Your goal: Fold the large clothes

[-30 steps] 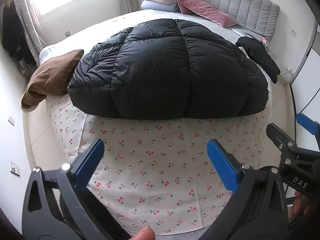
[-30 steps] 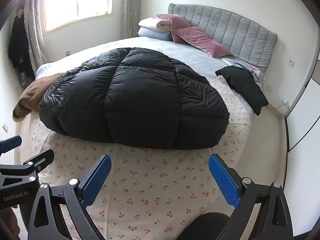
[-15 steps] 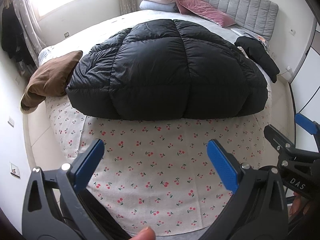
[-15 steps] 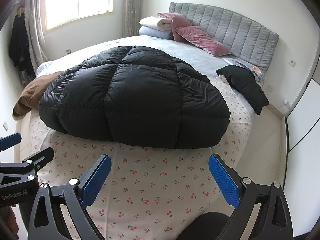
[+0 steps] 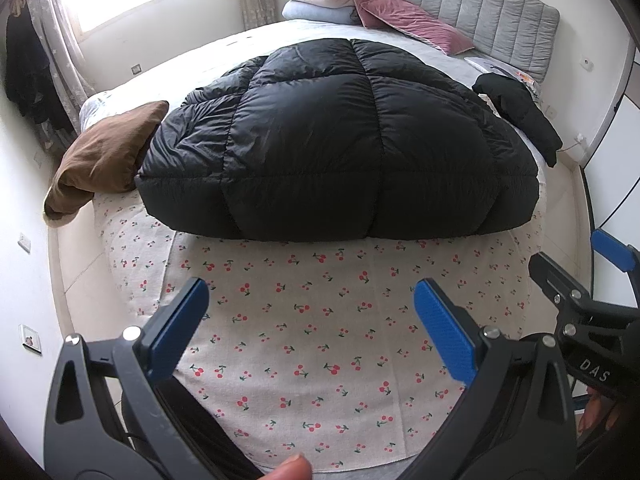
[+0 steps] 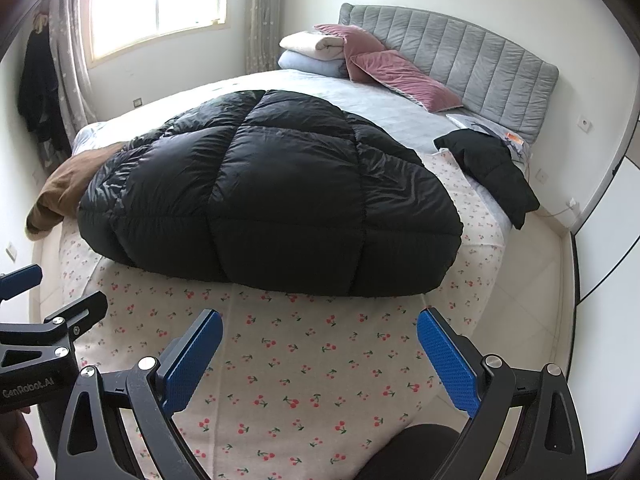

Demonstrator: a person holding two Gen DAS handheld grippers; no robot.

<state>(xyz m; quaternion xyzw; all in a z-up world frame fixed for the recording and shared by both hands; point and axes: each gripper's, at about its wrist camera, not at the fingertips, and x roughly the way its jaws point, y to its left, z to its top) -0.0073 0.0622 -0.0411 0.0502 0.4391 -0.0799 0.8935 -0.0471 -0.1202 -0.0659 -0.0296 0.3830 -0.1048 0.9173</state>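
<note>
Left wrist view, one black puffer coat [image 5: 340, 140], two gaping grippers, left gripper [image 5: 308, 312], right gripper [image 6: 320, 340]

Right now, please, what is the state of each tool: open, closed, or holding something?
Left tool: open, holding nothing, above the cherry-print sheet.
Right tool: open, holding nothing, short of the black puffer coat.

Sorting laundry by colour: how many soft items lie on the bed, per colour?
Black: 2, puffy coat, small garment
Brown: 1
Pink pillows: 2
Cream blanket: 1
Pale blue blanket: 1
Total: 7
</note>
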